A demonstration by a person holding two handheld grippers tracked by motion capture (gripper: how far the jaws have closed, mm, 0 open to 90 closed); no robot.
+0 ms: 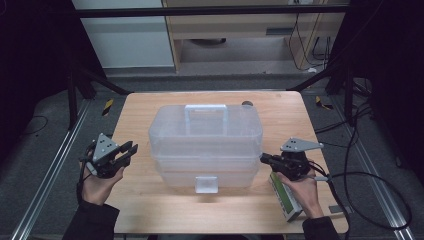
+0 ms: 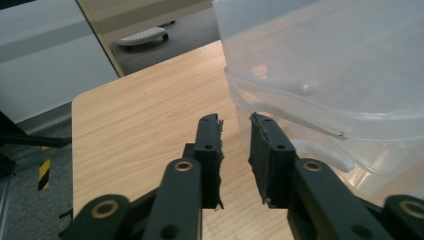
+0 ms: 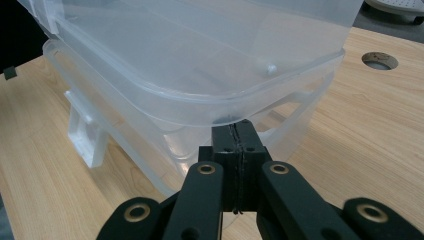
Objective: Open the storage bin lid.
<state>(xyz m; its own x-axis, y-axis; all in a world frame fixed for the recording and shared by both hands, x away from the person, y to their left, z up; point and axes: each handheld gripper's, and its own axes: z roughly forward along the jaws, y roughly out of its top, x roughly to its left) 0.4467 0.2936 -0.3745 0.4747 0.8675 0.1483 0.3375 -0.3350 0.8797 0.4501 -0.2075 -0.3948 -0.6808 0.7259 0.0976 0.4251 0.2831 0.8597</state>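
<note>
A translucent plastic storage box (image 1: 205, 135) with a lid, a top handle (image 1: 206, 112) and a front latch (image 1: 206, 184) stands in the middle of the wooden table (image 1: 135, 115). My left gripper (image 1: 131, 150) is held low just left of the box, apart from it. In the left gripper view its jaws (image 2: 235, 120) stand a narrow gap apart with nothing between them, beside the box's wall (image 2: 325, 65). My right gripper (image 1: 263, 158) is shut, pads together, with its tips (image 3: 234, 127) right under the lid's rim at the box's corner (image 3: 200, 50).
A green-and-white oblong device (image 1: 285, 197) lies on the table under my right hand. A round hole (image 1: 246, 104) sits in the tabletop behind the box. A cable (image 1: 370, 175) loops off the table's right side. Dark frame bars stand beyond the far edge.
</note>
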